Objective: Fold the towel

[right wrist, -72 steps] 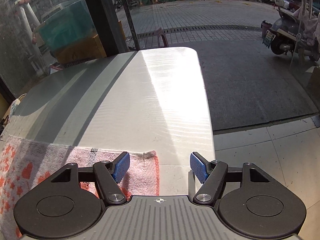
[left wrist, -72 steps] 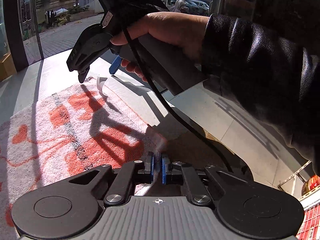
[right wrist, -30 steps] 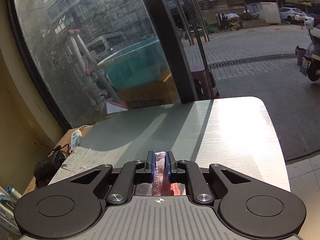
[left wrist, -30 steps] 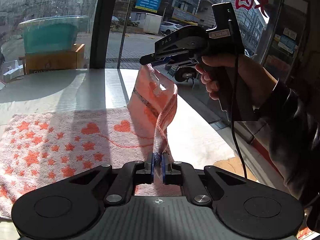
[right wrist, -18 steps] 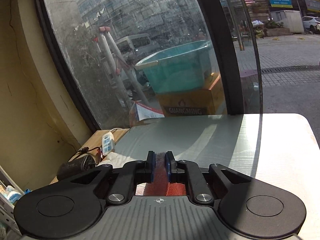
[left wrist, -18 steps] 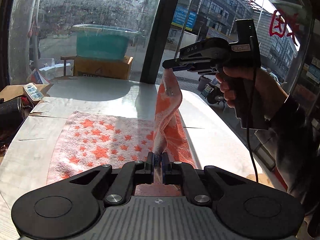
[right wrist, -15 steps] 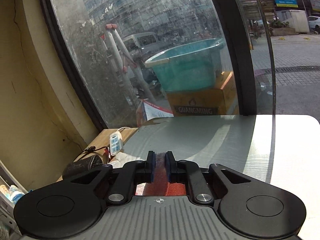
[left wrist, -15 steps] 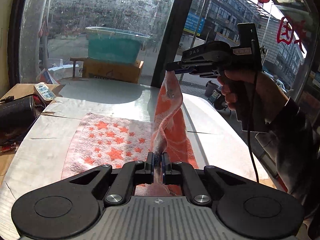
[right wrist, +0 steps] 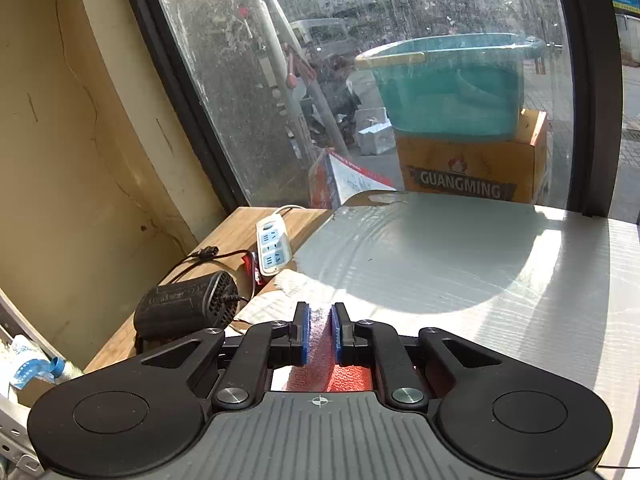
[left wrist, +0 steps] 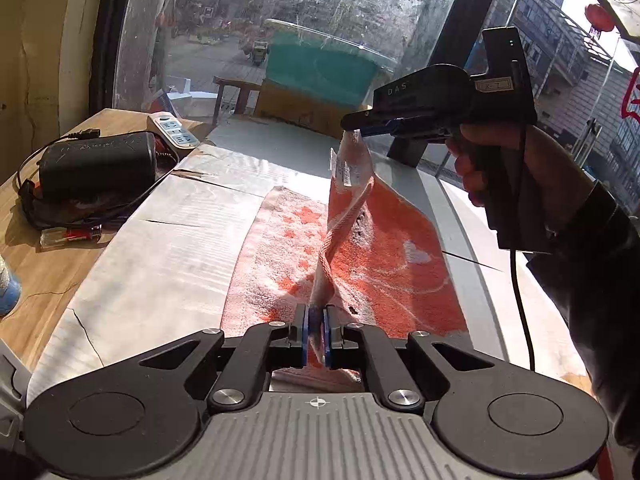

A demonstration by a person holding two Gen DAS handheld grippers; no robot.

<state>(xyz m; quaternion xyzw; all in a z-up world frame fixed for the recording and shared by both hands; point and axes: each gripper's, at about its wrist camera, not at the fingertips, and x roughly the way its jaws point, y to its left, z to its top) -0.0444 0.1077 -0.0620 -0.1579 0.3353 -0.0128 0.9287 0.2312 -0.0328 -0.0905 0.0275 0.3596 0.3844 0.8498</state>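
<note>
A: Where is the towel (left wrist: 384,256)?

B: Part of it lies flat on the white table (left wrist: 168,240), star side up. The near end is lifted off the table and turned over, its orange underside showing.

A: And the left gripper (left wrist: 316,336)?

B: Pressed together on one corner of that lifted edge, low and close to the table.

A: The right gripper (left wrist: 360,128)?

B: Higher, pinching the other corner beside the white label; the hem hangs slack and twisted between the two. Its own camera shows pink cloth between its blue pads (right wrist: 305,334).

A: Anything else around?

B: A power strip (right wrist: 272,250) and a black device (right wrist: 186,312) on the wooden desk at the left
</note>
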